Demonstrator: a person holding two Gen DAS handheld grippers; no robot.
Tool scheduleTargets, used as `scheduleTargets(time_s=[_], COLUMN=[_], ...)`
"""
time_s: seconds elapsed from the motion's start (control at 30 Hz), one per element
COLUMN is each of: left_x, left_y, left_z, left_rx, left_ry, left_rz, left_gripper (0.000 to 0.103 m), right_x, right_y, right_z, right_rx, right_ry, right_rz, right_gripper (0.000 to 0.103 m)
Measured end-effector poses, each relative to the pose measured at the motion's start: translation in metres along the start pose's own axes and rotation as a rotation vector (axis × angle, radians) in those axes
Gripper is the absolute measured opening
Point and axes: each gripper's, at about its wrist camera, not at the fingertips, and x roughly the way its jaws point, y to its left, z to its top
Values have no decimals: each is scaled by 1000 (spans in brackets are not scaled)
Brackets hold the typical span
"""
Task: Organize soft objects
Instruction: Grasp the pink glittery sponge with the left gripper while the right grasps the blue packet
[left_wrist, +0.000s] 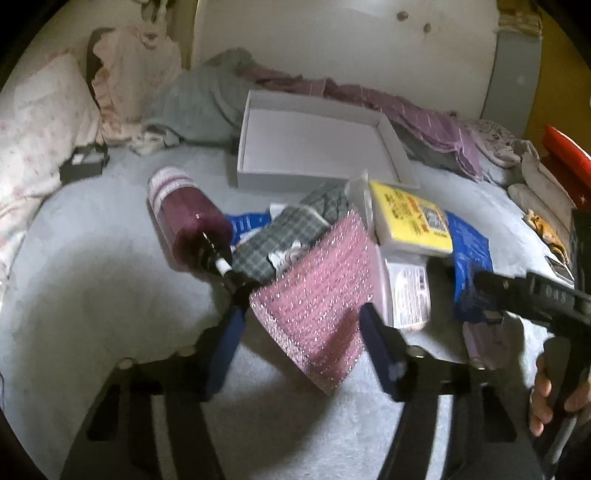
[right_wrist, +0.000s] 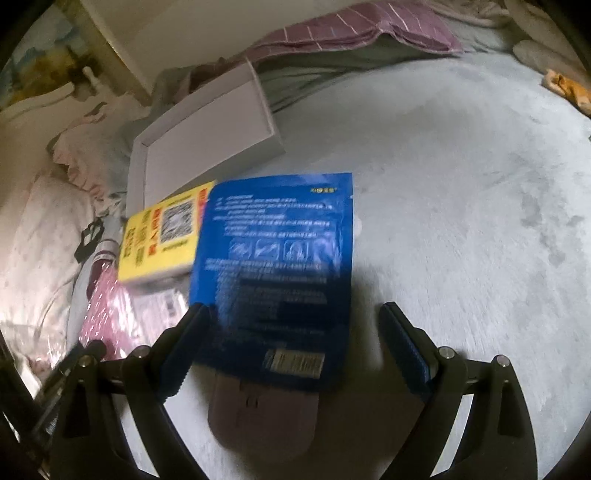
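Clutter is sitting in a heap on the grey bed (left_wrist: 92, 295), just in front of an empty white box (left_wrist: 314, 147). The left claw (left_wrist: 301, 325) is straddling a pink sparkly pouch (left_wrist: 317, 295), its 2 pads partly closed yet, as far as I can tell, not pressing on it. The right claw (right_wrist: 291, 347) is standing wide apart around a blue packet (right_wrist: 280, 251) lying flat, gripping nothing. A yellow pack (left_wrist: 410, 221) and a checked cloth (left_wrist: 280, 236) are lying in the same pile. Judging from this, the pouch is going first: pinching its thick middle rather than a limp edge is wiser, then lifting slowly so neighbours are not dragging along.
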Motion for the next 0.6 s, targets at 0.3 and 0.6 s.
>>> scheduleTargets(time_s=[0.3, 0.6], left_x=[-2, -25], left_y=[8, 8], left_z=[5, 11], left_rx=[-103, -85], left_ry=[25, -24], left_rz=[-90, -74], left_gripper=[13, 8], right_x=[15, 3], right_y=[16, -8], right_z=[13, 11], right_rx=[-16, 75], right_ry=[41, 31], right_rz=[23, 71], right_gripper=[93, 23])
